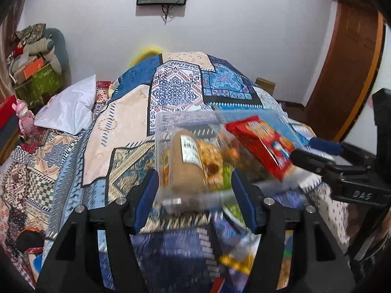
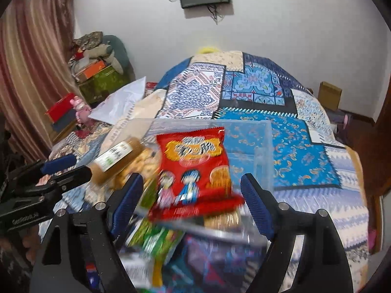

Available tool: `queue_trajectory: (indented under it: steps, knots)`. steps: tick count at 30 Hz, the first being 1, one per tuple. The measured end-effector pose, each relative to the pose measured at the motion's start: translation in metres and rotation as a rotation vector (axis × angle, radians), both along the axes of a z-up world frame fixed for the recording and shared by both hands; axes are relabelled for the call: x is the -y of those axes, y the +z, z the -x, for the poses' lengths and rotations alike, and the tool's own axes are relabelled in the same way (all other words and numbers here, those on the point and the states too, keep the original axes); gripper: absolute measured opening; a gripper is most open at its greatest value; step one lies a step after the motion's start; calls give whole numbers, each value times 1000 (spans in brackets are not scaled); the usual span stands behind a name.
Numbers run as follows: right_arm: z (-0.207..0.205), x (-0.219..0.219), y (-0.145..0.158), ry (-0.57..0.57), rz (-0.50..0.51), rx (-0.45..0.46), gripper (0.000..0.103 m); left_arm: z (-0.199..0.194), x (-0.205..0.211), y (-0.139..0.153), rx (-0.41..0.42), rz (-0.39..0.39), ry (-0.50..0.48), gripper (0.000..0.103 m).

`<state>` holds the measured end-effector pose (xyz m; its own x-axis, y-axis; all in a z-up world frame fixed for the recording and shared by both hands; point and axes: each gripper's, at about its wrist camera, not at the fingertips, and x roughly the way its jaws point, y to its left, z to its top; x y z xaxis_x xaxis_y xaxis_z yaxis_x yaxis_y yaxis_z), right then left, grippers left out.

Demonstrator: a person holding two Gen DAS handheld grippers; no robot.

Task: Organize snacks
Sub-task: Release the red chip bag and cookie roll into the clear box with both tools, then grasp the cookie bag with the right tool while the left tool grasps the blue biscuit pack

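Note:
A clear plastic bin [image 1: 185,116] [image 2: 264,146] stands on the patterned quilt. My left gripper [image 1: 195,195] is open. A tan packet [image 1: 185,163] with a white label is blurred between its blue pads and touches neither, over the bin's near corner with a biscuit packet [image 1: 211,161] beside it. My right gripper [image 2: 193,197] is open too, and a red snack packet [image 2: 195,168] [image 1: 264,141] sits in the gap, clear of both pads. Each gripper shows in the other's view: the left gripper [image 2: 66,168] and the right gripper [image 1: 315,152]. The tan packet [image 2: 114,158] lies left of the red one.
Loose snack packets lie under the grippers: a green one [image 2: 156,239], a yellow one [image 1: 234,263] and dark blue ones. A white pillow [image 1: 70,107], a pink toy [image 1: 23,117] and stacked boxes [image 1: 36,73] are at the left. A wooden door [image 1: 347,73] is at the right.

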<state>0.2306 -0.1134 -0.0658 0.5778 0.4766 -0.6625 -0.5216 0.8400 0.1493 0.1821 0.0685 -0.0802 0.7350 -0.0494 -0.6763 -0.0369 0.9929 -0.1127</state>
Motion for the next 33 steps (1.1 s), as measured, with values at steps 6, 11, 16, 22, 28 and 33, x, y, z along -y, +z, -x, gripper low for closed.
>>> queue_trajectory:
  steps: [6,11,16,22,28,33]
  knots:
    - [50,13,4,46,28,27,81,45,13,-4,-33,-2,-27,71]
    - [84,13,-11,81,48,4,85,79,24,-19,-71,-27,-39,72]
    - [96,-1,-38,117,69,-57,85,99,26,-38,-118,-12,-37,72]
    - [100,-6,-67,138,159,-88,85,116,33,-53,-147,-14,-50,72]
    - [107,25,-69,109,131,-129,85,121,34,-57,-152,-26,-39,73]
    - [114,47,-67,63,121,-152,85,123,32,-52,-172,6,-20,73]
